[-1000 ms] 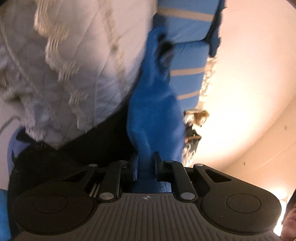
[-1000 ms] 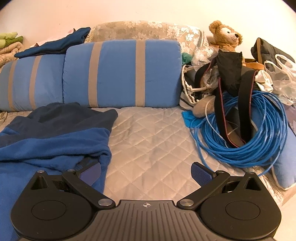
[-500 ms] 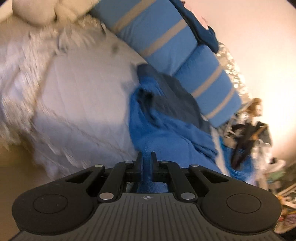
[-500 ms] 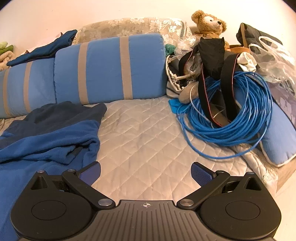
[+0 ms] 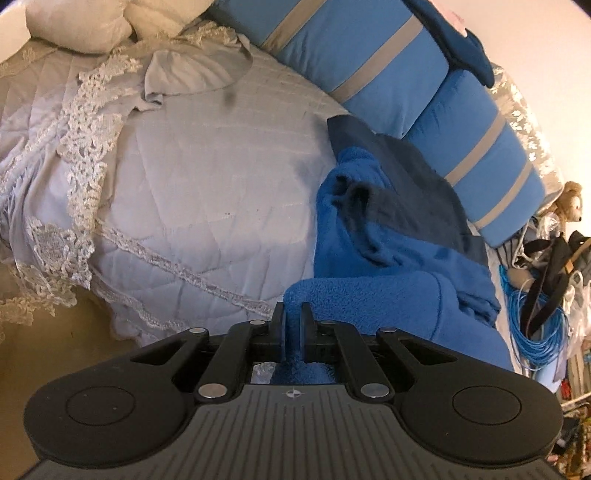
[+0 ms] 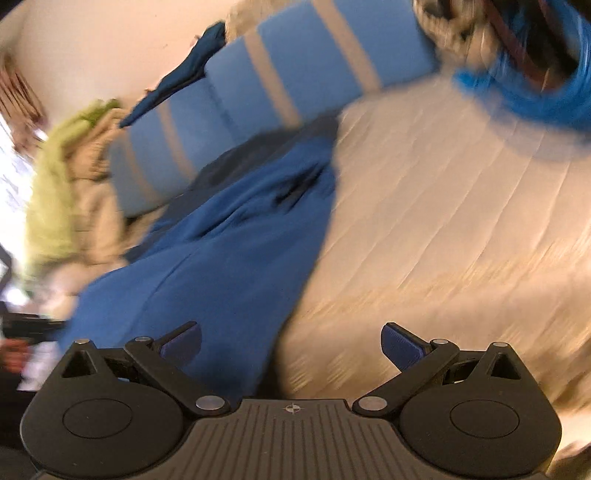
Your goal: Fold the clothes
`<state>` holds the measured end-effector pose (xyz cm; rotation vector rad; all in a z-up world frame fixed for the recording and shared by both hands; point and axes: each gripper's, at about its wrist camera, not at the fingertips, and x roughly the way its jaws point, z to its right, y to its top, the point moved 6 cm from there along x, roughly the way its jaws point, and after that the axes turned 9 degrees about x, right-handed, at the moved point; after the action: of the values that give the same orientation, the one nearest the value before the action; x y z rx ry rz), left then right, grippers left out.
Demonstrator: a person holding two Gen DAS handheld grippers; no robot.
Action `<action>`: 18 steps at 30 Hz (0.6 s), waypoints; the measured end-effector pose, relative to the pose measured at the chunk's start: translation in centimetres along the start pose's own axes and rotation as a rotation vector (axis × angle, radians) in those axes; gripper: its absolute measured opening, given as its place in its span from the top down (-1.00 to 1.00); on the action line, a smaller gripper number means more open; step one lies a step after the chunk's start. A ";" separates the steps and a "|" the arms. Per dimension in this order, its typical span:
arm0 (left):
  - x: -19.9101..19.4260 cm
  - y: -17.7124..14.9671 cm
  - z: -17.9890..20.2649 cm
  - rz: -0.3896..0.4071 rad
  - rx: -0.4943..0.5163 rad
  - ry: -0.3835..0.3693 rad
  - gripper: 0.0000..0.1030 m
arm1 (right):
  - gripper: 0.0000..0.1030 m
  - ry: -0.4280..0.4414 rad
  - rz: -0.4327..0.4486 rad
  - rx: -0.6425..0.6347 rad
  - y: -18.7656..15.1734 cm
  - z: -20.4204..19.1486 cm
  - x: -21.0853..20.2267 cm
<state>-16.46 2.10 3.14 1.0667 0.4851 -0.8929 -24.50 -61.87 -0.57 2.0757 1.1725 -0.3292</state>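
A blue fleece garment (image 5: 391, 258) with a dark navy part lies crumpled on the quilted bedspread (image 5: 192, 177), against the striped blue bolsters. My left gripper (image 5: 293, 314) is shut on a fold of that fleece at its near edge, lifting it above the bed. In the blurred right wrist view the same blue fleece garment (image 6: 229, 236) runs from the middle down to the lower left. My right gripper (image 6: 291, 341) stands open over its near edge where fleece meets quilt, nothing pressed between its pads.
Striped blue bolsters (image 5: 388, 70) line the wall. A coil of blue cable (image 5: 532, 314), black straps and a teddy bear (image 5: 569, 199) crowd the right end of the bed. Lace trim (image 5: 85, 122) and pale pillows (image 5: 77, 22) lie at the left; a green cloth (image 6: 62, 177) sits beyond the fleece.
My left gripper rose with the fleece pinched in it and now looks across the bed. My right gripper swung left and down and rolled, bringing the fleece under its open fingers.
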 end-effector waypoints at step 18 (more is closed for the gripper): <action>-2.9 -2.4 -0.6 0.044 -0.063 -0.273 0.86 | 0.82 0.405 -0.132 0.381 -6.2 -0.6 0.3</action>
<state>-20.03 3.31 3.70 0.8789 0.2596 -0.9609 -29.50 -59.22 -3.12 2.4791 1.5911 -0.2091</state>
